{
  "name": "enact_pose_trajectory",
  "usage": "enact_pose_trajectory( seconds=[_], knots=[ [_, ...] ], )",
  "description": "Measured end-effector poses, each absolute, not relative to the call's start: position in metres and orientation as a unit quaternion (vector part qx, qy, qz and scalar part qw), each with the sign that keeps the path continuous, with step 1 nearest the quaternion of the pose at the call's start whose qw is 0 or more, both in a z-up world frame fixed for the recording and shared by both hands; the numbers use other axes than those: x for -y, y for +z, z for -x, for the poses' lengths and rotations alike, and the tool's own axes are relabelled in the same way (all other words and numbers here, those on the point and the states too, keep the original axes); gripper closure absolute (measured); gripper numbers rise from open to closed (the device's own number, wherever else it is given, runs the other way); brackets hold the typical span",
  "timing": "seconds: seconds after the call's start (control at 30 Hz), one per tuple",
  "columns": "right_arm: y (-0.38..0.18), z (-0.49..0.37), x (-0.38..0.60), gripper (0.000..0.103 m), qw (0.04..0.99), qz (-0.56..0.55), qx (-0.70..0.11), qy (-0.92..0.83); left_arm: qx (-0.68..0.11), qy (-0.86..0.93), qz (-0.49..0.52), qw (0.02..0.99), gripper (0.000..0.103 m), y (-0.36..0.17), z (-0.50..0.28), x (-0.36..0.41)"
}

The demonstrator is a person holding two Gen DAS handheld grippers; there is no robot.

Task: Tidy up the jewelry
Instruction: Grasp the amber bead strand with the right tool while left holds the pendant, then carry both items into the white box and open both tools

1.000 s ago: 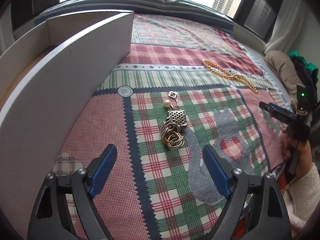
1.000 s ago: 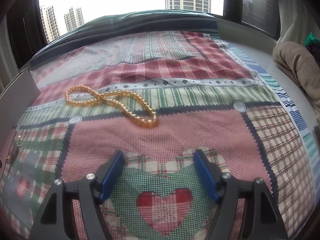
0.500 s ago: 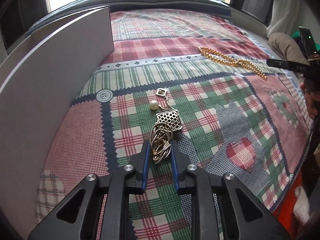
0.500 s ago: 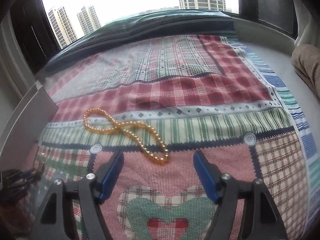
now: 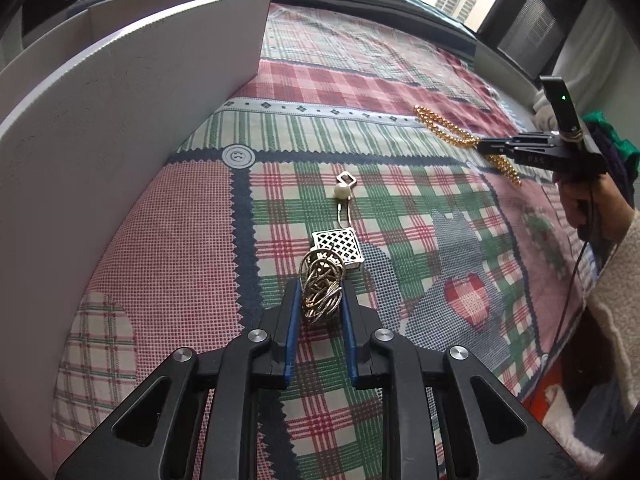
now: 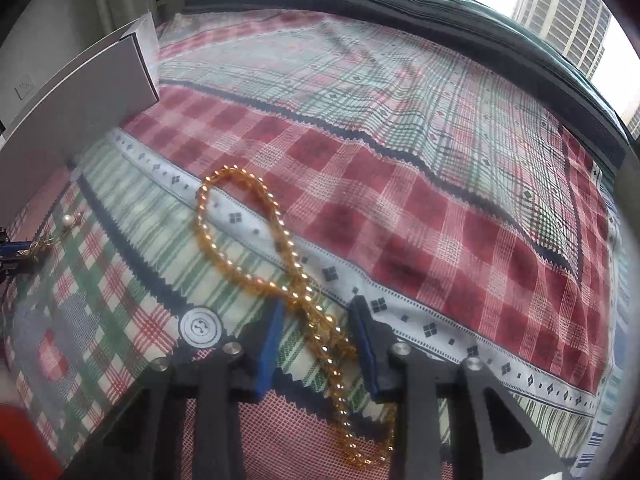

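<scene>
My left gripper (image 5: 320, 286) is shut on a tangle of silver and gold rings (image 5: 322, 298) that lies on the plaid bedspread (image 5: 400, 216). Just beyond the tangle lie a square lattice pendant (image 5: 338, 246), a pearl (image 5: 341, 191) and a small square charm (image 5: 346, 179). A gold bead necklace (image 6: 240, 248) lies in a figure-eight on the cloth. My right gripper (image 6: 316, 306) has its jaws drawn in around the necklace's crossing. In the left wrist view the right gripper (image 5: 482, 147) has its tips together on the necklace (image 5: 436, 124).
A tall white open box (image 5: 120, 120) stands along the left of the bed; its corner (image 6: 140, 64) shows far left. A person's hand (image 5: 588, 204) and cream sleeve (image 5: 616, 280) hold the right gripper. Clothes (image 5: 616, 152) are piled at the bed's right edge.
The left gripper closed on the ring tangle half a second ago and has stayed there. The right gripper swung over to the necklace, rolled, and its jaws drew in around the beads.
</scene>
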State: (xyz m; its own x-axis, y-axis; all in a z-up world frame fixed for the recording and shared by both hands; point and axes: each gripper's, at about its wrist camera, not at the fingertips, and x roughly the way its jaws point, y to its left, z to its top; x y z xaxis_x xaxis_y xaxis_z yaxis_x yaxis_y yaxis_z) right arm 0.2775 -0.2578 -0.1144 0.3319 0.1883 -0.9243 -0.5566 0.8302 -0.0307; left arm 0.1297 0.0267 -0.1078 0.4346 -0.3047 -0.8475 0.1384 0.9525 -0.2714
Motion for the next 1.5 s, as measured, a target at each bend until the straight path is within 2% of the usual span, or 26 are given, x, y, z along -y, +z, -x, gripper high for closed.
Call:
enact_pose_trajectory(
  seconds=[0.13, 0.33, 0.53, 0.73, 0.97, 1.1, 1.3, 1.33, 1.4, 1.43, 1.47, 1.5],
  knots=[
    [-0.096, -0.259, 0.275, 0.095, 0.814, 0.113, -0.522, 0.231, -0.494, -0.142, 0.092, 0.853, 0.085, -0.084, -0.123, -0.031],
    [-0.028, -0.222, 0.286, 0.095, 0.849, -0.008, -0.466, 0.25, -0.461, -0.148, 0.132, 0.865, 0.085, -0.031, -0.108, -0.055],
    [0.045, -0.203, 0.242, 0.095, 0.859, -0.045, -0.405, 0.31, -0.43, -0.138, 0.173, 0.875, 0.086, 0.03, -0.078, -0.103],
    [0.1, -0.187, 0.16, 0.095, 0.855, -0.05, -0.35, 0.38, -0.397, -0.065, 0.169, 0.9, 0.086, 0.075, -0.053, -0.177],
    [0.108, -0.211, 0.047, 0.095, 0.827, -0.073, -0.349, 0.435, -0.41, 0.049, 0.184, 0.892, 0.086, 0.045, -0.065, -0.262],
    [0.087, -0.23, -0.014, 0.095, 0.818, -0.067, -0.367, 0.437, -0.423, 0.086, 0.193, 0.881, 0.086, 0.018, -0.073, -0.293],
    [0.033, -0.259, -0.082, 0.094, 0.822, 0.003, -0.404, 0.401, -0.443, 0.118, 0.185, 0.869, 0.084, -0.013, -0.083, -0.311],
    [0.023, -0.261, -0.09, 0.093, 0.821, 0.013, -0.412, 0.395, -0.445, 0.126, 0.182, 0.868, 0.078, -0.016, -0.083, -0.311],
    [0.008, -0.263, -0.099, 0.092, 0.822, 0.026, -0.422, 0.382, -0.441, 0.137, 0.173, 0.87, 0.054, -0.016, -0.079, -0.309],
    [0.003, -0.263, -0.102, 0.092, 0.826, 0.034, -0.424, 0.37, -0.435, 0.143, 0.168, 0.873, 0.032, -0.014, -0.076, -0.308],
    [0.0, -0.262, -0.103, 0.092, 0.83, 0.04, -0.424, 0.36, -0.425, 0.152, 0.16, 0.878, 0.018, -0.008, -0.072, -0.306],
    [-0.001, -0.261, -0.103, 0.088, 0.833, 0.045, -0.424, 0.352, -0.414, 0.161, 0.15, 0.883, 0.016, -0.003, -0.068, -0.303]
  ],
)
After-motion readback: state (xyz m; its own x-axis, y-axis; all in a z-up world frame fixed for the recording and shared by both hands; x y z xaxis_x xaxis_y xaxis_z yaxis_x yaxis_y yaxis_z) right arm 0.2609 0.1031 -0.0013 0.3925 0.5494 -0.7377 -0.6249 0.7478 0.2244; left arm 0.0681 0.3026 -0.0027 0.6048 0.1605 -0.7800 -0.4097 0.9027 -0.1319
